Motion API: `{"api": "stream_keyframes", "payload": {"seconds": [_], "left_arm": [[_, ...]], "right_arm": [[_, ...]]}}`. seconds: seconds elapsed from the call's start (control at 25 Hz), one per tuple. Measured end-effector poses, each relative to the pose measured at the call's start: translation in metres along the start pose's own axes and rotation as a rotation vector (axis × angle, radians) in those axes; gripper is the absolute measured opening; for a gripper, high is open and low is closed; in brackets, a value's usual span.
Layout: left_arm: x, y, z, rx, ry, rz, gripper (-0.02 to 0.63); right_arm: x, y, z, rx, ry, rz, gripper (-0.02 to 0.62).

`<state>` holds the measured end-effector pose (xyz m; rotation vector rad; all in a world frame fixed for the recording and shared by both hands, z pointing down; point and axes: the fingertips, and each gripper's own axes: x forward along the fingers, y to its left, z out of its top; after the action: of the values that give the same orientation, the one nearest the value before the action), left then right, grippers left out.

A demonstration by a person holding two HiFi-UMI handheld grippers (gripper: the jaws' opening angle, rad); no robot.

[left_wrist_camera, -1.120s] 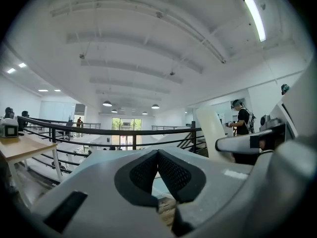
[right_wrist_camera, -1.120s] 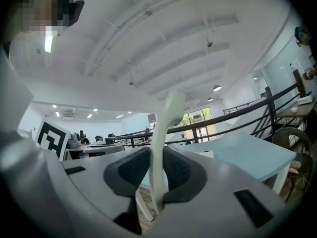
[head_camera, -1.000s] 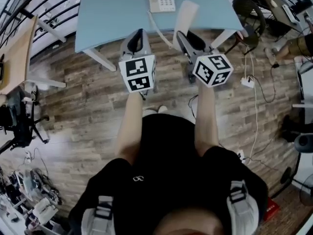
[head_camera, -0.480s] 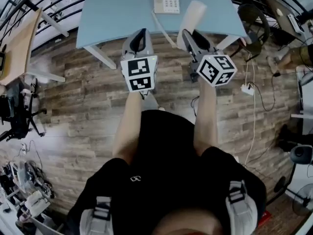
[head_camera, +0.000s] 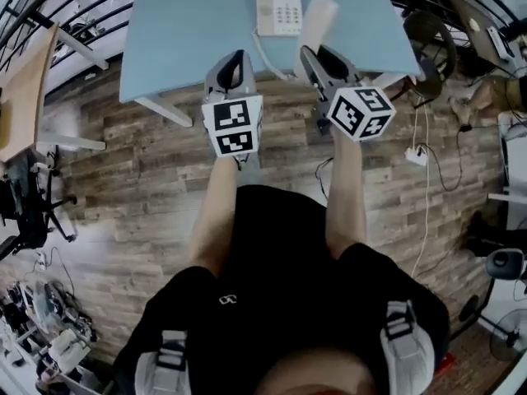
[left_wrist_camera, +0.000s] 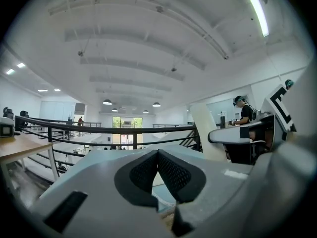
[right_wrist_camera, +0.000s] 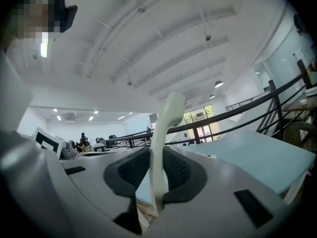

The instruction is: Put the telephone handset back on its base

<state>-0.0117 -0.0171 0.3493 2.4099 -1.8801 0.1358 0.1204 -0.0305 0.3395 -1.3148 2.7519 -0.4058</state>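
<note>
The person's bare left forearm reaches straight forward, carrying the left gripper (head_camera: 236,58) with its marker cube (head_camera: 233,124) facing up; in the left gripper view its jaws stand together, the ribbed pads (left_wrist_camera: 171,172) meeting at the tips with nothing between them. Those jaws hover over the near edge of the light blue table (head_camera: 189,31). Ahead of them and a little to their right, the telephone base (head_camera: 277,11) lies flat on the table, its keypad up; the print on the keys is too small to read. A coiled cord (head_camera: 265,56) runs from the base back toward the space between the two pairs of jaws. Just right of the base, apart from it, the cream handset (head_camera: 315,23) sticks out forward from the right gripper (head_camera: 315,56), which is clamped on it. In the right gripper view the handset (right_wrist_camera: 166,128) rises upright between the pads, both pressing its sides. The right forearm angles slightly inward, its cube (head_camera: 360,112) tilted to the right. Both cubes carry only black-and-white square patterns.
</note>
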Motion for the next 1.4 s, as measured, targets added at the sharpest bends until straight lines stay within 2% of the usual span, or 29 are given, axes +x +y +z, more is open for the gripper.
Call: {"api": "stream_keyframes", "payload": {"seconds": [0.12,0.24,0.68,0.92,1.08,1.4], "left_arm": [[0.044,0.007,-0.005,0.009,0.023,-0.027,0.0],[0.094,0.028,-0.01,0.006,0.049,-0.041,0.0],[0.248,0.092,-0.02,-0.047,0.128,-0.095,0.0],[0.291,0.101,-0.036,-0.068,0.177,-0.12,0.0],[0.312,0.104,-0.045,-0.086,0.21,-0.116,0.0],[0.329,0.114,-0.079,-0.147,0.286,-0.063,0.0]], "right_arm": [[0.031,-0.029,0.006,-0.019,-0.021,-0.027,0.078],[0.076,-0.048,0.007,-0.033,-0.03,-0.013,0.078],[0.202,-0.127,0.006,0.004,0.043,-0.062,0.078],[0.232,-0.155,-0.012,0.04,0.116,-0.092,0.078],[0.248,-0.178,-0.028,0.123,0.185,-0.092,0.078],[0.272,-0.198,-0.103,0.312,0.401,-0.028,0.078]]}}
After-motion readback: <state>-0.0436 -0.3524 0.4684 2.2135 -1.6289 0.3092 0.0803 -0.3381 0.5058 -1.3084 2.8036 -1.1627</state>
